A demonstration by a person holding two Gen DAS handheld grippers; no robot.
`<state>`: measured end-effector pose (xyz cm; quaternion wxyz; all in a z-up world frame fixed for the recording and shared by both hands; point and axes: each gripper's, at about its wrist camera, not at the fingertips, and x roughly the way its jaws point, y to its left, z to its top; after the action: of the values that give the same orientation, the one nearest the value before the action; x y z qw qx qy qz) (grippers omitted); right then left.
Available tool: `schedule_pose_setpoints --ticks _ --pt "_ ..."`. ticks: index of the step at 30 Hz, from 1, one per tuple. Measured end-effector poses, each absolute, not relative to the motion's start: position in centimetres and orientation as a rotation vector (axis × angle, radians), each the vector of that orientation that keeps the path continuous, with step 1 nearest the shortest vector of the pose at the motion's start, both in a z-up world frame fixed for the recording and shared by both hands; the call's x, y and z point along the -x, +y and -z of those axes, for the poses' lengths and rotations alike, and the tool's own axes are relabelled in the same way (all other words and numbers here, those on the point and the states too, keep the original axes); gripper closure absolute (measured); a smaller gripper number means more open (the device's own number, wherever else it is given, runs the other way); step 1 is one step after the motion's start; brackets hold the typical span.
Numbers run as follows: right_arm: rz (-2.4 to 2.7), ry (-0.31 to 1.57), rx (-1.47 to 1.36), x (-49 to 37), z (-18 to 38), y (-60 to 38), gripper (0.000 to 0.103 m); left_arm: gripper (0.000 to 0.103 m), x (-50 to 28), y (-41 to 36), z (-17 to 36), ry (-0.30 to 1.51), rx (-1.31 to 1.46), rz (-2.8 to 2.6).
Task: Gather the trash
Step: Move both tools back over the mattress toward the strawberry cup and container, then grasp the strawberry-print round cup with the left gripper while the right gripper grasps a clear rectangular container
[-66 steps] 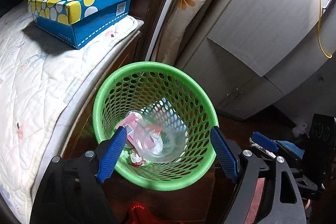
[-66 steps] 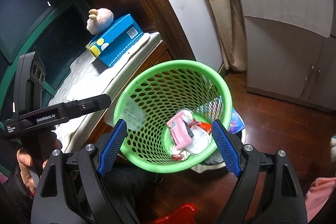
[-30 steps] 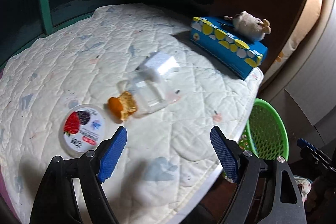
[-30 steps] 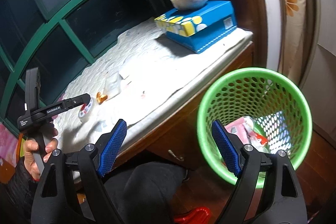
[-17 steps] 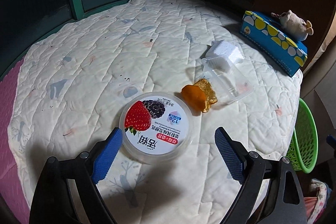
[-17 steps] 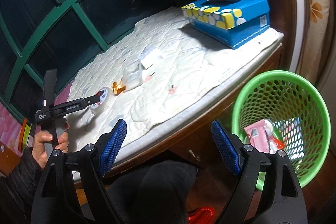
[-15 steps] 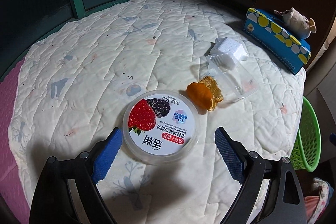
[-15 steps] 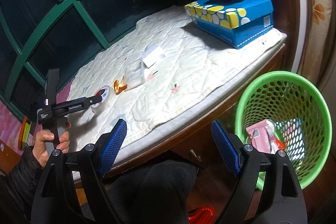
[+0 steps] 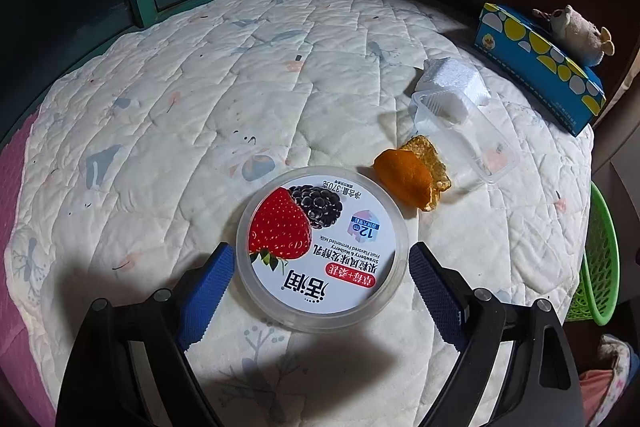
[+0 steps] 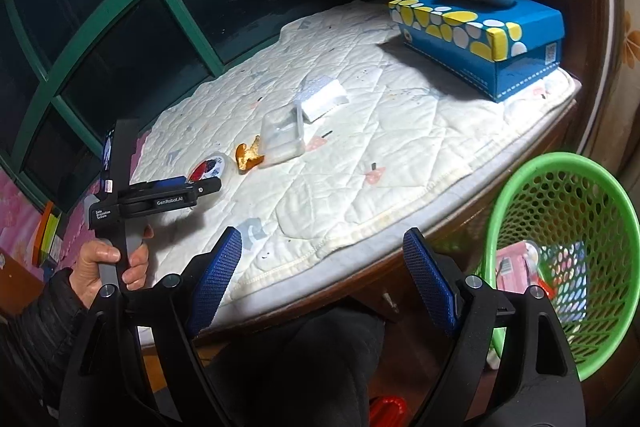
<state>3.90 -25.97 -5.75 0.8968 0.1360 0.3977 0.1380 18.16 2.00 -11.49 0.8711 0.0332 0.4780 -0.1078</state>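
White quilt (image 9: pixel 200 131) with faint pastel prints — green mesh basket (image 10: pixel 560 247), blue tissue box (image 10: pixel 484 39) spotted yellow and white.

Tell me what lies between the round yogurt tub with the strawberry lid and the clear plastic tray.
An orange peel piece sits on the quilt between the yogurt tub and the clear plastic tray, clearest in the left wrist view.

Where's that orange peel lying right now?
The orange peel lies on the quilt, between the yogurt lid and the clear tray, up and right of the lid in the left wrist view.
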Motion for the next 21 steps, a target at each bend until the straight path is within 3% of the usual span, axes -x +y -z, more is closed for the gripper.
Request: schedule_pose_setpoints --ticks 21 --pt "-0.348 0.824 -0.119 -11.4 5.1 -19.3 0.026 0.020 -15.3 5.4 8.3 0.926 -0.002 0.212"
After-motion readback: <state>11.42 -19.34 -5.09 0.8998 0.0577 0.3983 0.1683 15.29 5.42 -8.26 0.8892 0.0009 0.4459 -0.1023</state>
